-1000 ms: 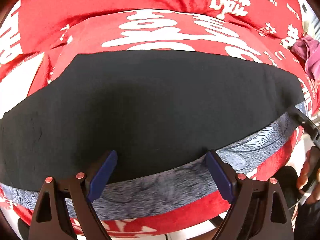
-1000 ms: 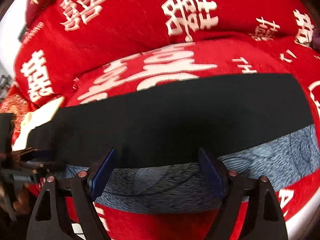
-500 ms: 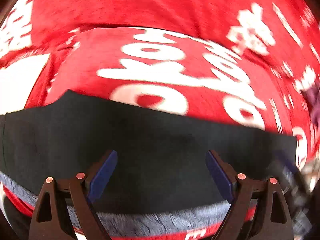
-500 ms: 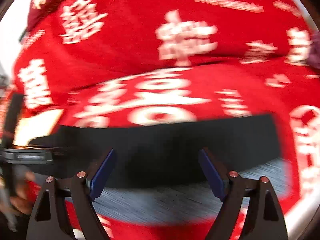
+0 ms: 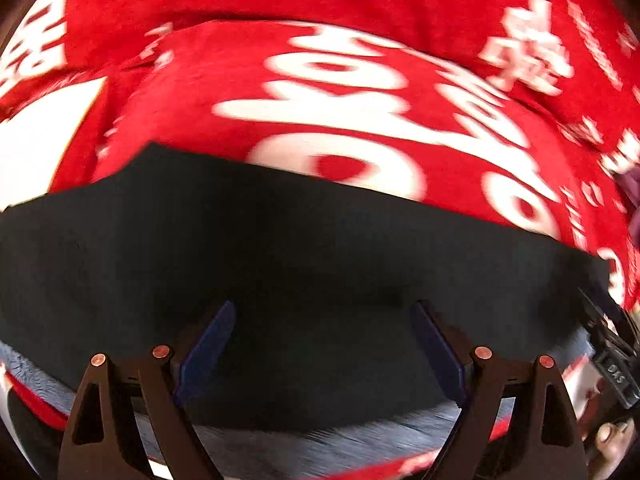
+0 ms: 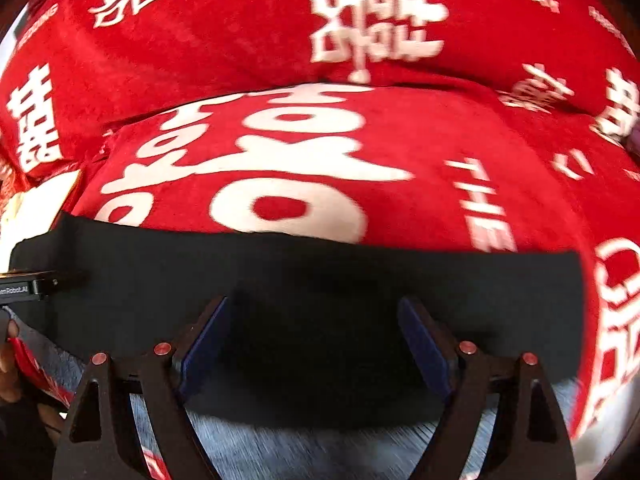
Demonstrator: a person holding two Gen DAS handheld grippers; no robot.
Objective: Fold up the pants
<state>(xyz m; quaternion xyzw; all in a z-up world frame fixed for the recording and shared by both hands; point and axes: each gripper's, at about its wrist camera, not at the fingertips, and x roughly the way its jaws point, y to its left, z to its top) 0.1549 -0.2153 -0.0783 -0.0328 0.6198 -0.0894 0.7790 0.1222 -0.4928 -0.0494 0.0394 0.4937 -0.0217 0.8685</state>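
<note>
Black pants point(image 5: 304, 248) lie flat in a wide band across a red blanket with white characters point(image 5: 360, 92); the right wrist view shows the same pants point(image 6: 320, 280) on the blanket point(image 6: 280, 152). My left gripper point(image 5: 322, 312) hovers over the near part of the pants, open, its blue pads wide apart with nothing pinched. My right gripper point(image 6: 314, 308) hangs the same way over the pants, open and empty. Under the pants' near edge a grey-blue patterned cloth point(image 5: 340, 444) shows, also in the right wrist view point(image 6: 304, 452).
The other gripper's black body point(image 5: 612, 360) and a fingertip appear at the left wrist view's right edge. The left gripper's body point(image 6: 24, 288) and a hand enter the right wrist view's left edge. A purple cloth point(image 5: 632, 184) lies far right.
Both grippers have moved toward the far side: the pants' far edge sits lower in each view and less grey-blue cloth shows. Both jaws stay wide apart.
</note>
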